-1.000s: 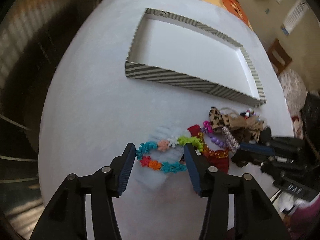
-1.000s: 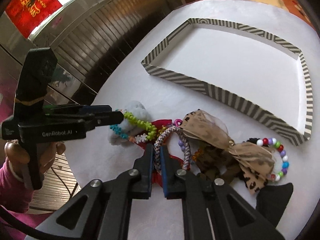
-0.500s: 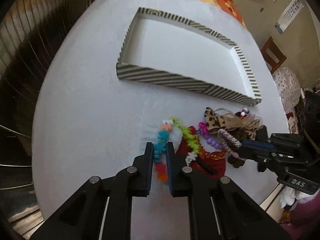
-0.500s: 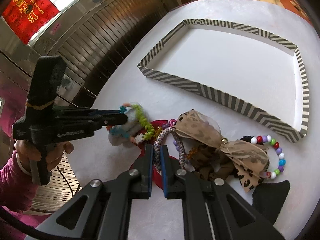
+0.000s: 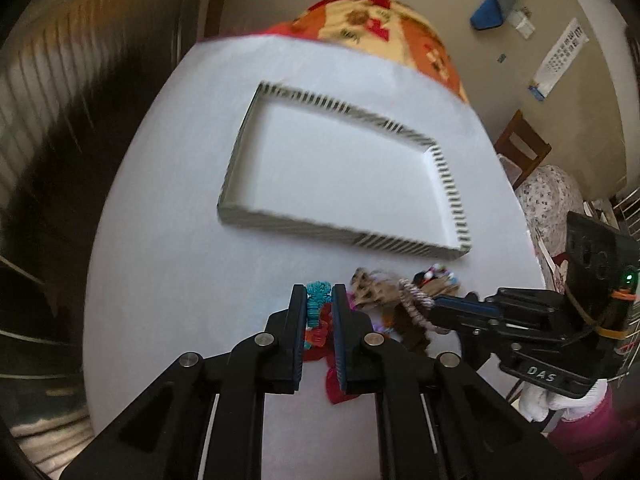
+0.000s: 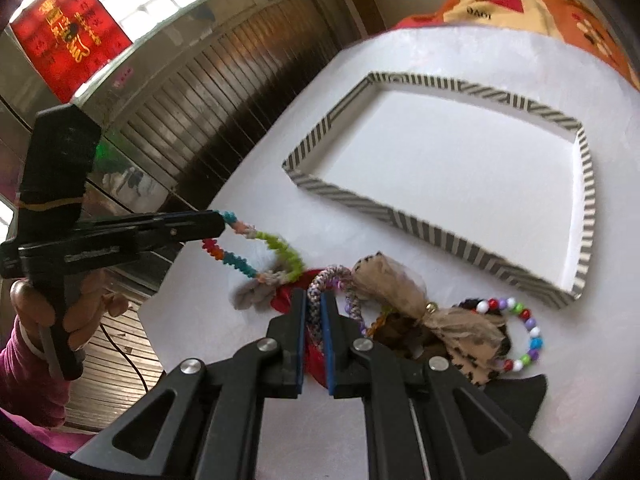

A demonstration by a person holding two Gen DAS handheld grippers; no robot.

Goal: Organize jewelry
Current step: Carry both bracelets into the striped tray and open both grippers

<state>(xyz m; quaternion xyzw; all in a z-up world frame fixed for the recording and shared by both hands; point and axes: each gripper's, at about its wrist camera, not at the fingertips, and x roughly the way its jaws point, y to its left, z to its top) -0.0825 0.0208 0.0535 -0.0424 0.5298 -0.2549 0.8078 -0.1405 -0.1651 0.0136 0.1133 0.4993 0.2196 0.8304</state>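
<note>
Left hand-held gripper [image 5: 316, 308] pinching flower-bead bracelet [image 6: 256, 252] | right hand-held gripper [image 6: 314, 316] clamps braided bracelet [image 6: 320, 292] | lift slowly, untangle, toward striped tray [image 6: 420, 224]

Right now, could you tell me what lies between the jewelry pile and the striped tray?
Only bare white table; the right wrist view shows the pile apart from the striped tray.

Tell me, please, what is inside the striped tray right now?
Nothing shows inside the striped tray: only its bare white floor. The near wall hides a thin strip of floor behind it.
</note>
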